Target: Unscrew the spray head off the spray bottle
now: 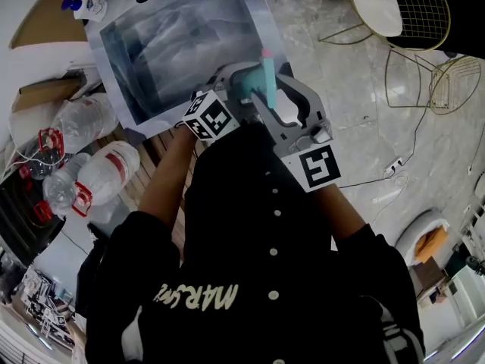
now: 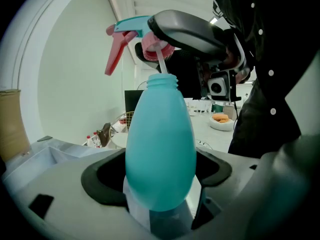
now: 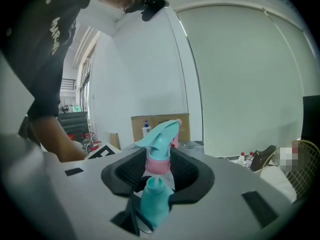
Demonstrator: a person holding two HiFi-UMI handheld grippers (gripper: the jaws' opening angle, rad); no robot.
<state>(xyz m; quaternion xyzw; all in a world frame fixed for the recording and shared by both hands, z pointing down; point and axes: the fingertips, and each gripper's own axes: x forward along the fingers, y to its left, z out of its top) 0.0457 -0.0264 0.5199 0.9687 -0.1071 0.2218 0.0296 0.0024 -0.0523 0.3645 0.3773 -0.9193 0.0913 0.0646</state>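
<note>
L gripper [image 2: 159, 184] clamps teal bottle [image 2: 160, 149] upright; my R gripper [image 3: 159, 176] grips spray head [image 3: 161, 136] (pink collar [image 3: 158, 166]) straight above neck [image 2: 163, 81], dip tube [image 2: 161, 61] inside.

Bright, even daylight throughout; soft glare on the polished floor [image 1: 356, 120]; strong fisheye bending with dark vignetted corners; nearest foreground blurred.

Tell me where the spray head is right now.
In the right gripper view the spray head sits between the right tongs, gripped at its pink collar, lifted just above the neck of the teal bottle, its dip tube running into it.
</note>
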